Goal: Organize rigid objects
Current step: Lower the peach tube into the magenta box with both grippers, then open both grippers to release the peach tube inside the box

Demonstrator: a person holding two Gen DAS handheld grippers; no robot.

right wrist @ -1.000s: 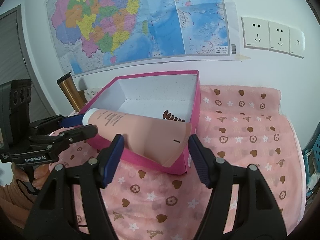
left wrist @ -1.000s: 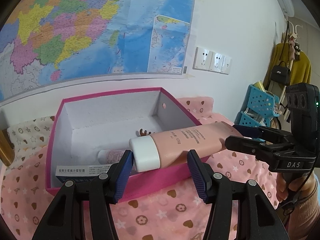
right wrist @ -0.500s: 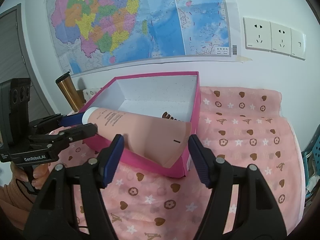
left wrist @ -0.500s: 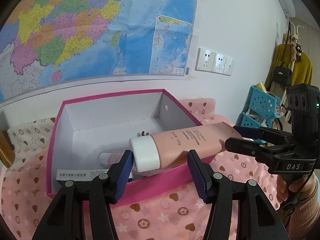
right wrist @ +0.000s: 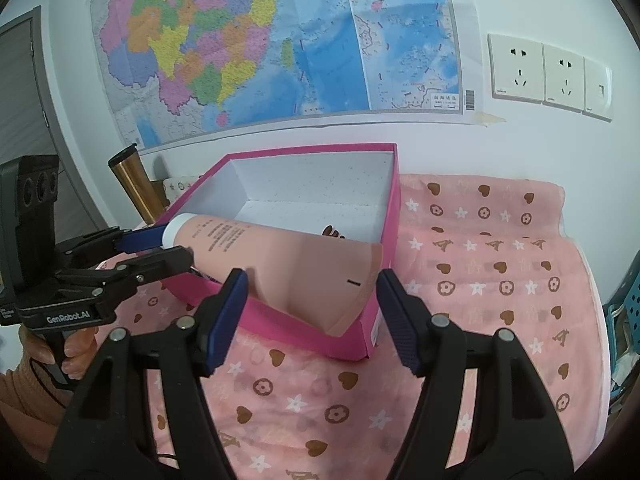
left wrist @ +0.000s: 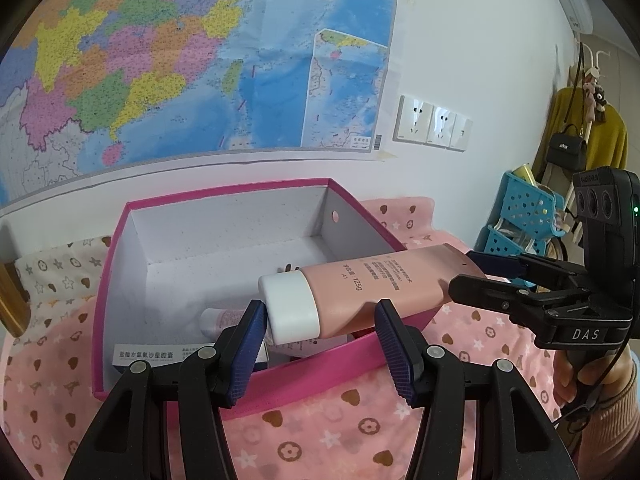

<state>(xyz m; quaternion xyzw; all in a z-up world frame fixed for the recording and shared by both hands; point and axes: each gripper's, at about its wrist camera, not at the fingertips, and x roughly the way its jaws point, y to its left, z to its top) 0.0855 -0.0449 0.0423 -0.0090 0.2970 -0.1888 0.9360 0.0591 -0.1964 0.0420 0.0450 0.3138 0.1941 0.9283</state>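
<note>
A large pink tube (left wrist: 372,292) with a white cap (left wrist: 289,306) hangs level over the front rim of a pink box (left wrist: 320,364). My left gripper (left wrist: 320,338) brackets the cap end with its blue pads (left wrist: 246,344) wide apart. My right gripper (right wrist: 312,312) brackets the flat crimped tail (right wrist: 320,280), its pads also apart. Both look open around the tube; whether the pads touch it is unclear. Inside the box lie a small pink-and-white bottle (left wrist: 218,320), a white medicine carton (left wrist: 152,356) and a brown comb (right wrist: 334,232).
The box sits on a pink patterned cloth (right wrist: 480,280) against a wall with a map (right wrist: 280,40) and sockets (right wrist: 552,76). A copper tumbler (right wrist: 134,184) stands left of the box. Blue baskets (left wrist: 524,216) stand at the far right.
Both grippers and the tube have risen slightly, so the box looks lower and more of its inside shows. Jaw openings look unchanged.
</note>
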